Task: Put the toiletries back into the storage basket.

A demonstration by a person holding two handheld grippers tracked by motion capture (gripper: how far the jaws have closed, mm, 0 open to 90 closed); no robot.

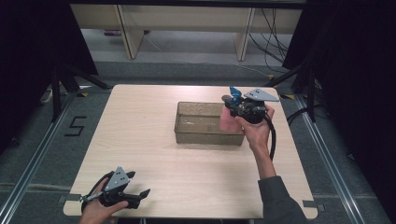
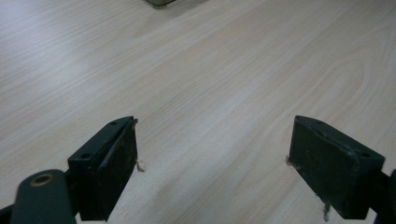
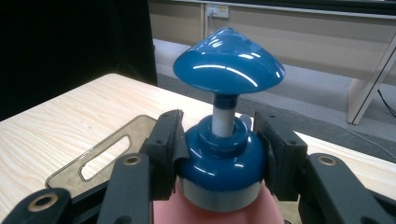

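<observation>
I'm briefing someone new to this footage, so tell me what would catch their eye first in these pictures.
First, the pink pump bottle with its glossy blue pump head, clamped at the blue collar by the right gripper over the right end of the clear plastic bin near the middle of the wooden table. Next, the left gripper at the table's near left corner, jaws wide apart over bare wood.

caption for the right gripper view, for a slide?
Right gripper shut on a pink pump bottle's blue collar, above a clear bin.
</observation>
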